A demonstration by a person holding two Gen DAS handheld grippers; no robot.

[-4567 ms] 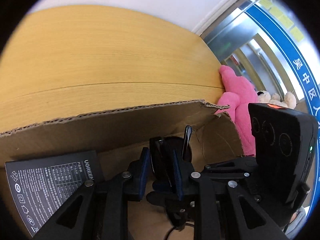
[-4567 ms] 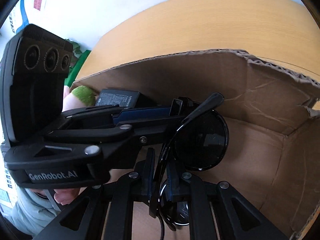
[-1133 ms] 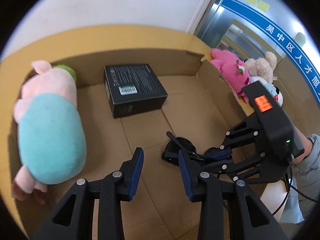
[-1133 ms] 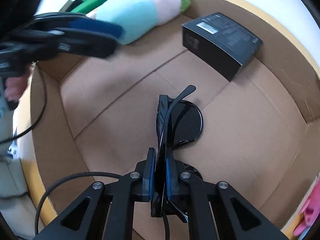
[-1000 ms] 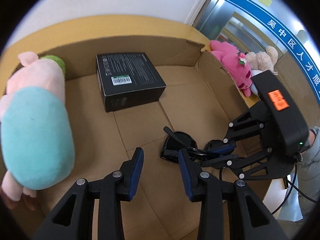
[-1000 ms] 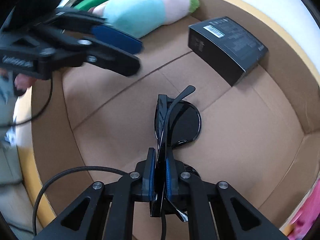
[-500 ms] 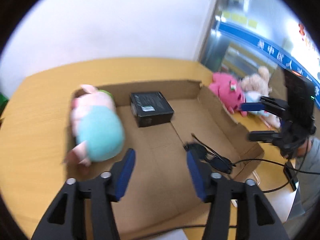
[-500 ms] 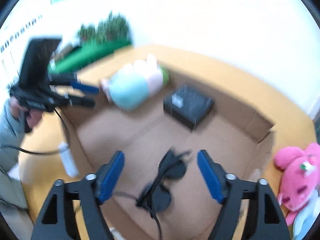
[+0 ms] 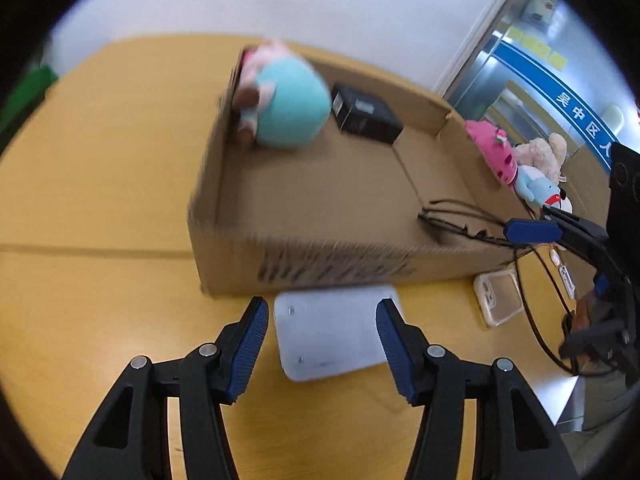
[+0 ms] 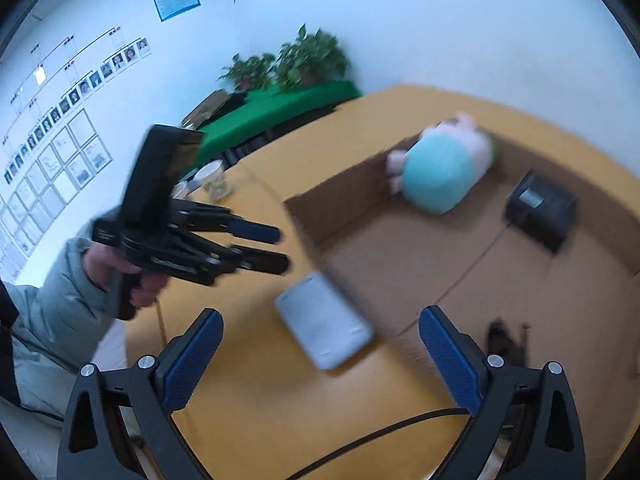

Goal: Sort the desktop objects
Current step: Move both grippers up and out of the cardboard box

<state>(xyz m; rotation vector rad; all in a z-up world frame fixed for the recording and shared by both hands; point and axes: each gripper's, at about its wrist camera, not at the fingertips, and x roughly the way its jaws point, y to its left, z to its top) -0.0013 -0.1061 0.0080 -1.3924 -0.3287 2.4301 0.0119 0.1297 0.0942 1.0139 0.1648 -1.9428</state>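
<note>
Black sunglasses (image 9: 444,220) (image 10: 506,340) lie loose on the floor of the cardboard box (image 9: 280,256) (image 10: 320,208), near its front right corner. My right gripper (image 10: 320,356) hovers above the table in front of the box; its jaws are opening wide, with nothing between them. A flat white device (image 9: 332,332) (image 10: 324,328) lies on the table against the box's front wall. My left gripper (image 9: 324,344) (image 10: 260,248) is open just above and short of the device, not touching it. The right gripper's blue fingertip (image 9: 532,230) shows at the right of the left wrist view.
Inside the box are a teal and pink plush (image 9: 288,112) (image 10: 440,176) and a black carton (image 9: 366,114) (image 10: 540,208). A clear phone case (image 9: 500,296) lies on the table right of the device. Plush toys (image 9: 492,148) sit beyond the box. Cups (image 10: 214,180) stand far left.
The right gripper let go of the sunglasses, which now lie in the box, then opened wide and rose. Both grippers drew back out of the box to the table in front.
</note>
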